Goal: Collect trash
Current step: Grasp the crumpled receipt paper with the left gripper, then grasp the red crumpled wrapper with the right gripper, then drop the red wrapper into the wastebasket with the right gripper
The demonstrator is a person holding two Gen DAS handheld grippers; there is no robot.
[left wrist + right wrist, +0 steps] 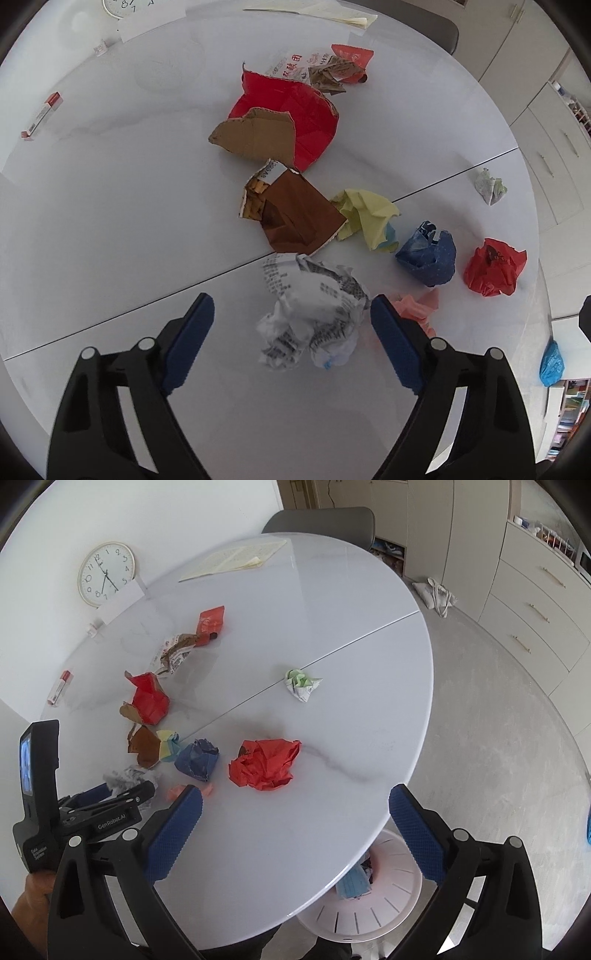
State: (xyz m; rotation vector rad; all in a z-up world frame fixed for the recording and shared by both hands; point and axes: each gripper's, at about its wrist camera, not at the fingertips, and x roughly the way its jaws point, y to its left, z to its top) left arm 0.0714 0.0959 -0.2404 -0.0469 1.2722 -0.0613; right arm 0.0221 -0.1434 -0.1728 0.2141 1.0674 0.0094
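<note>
My left claw (291, 332) points steeply down at the round white marble-look table (110, 206), its blue ribbed fingers (192, 339) spread to either side of a crumpled white printed-paper ball (314, 317); the ball sits between them and neither pad presses on it, the right pad close beside it, the left one with a gap. Just past my right finger lies a crumpled pink paper scrap (417, 306). Ahead of the claw sit a torn brown snack packet (295, 214) and a crumpled yellow-green paper (365, 218) touching it, then a torn red-and-brown cardboard piece (280, 125) farther out. Off to the right are a dark blue paper ball (428, 258), a red crumpled paper ball (495, 267) and, farther, a small green-and-white paper wad (489, 186)

My right claw (295, 819) is spread wide and empty over the near table edge, with the red ball just ahead of its left finger. Below the rim, by my right finger, stands a pale pink slotted waste basket (388, 904) with a light blue face mask (352, 884) inside. A hand (35, 890) grips the left claw's handle at lower left
</note>
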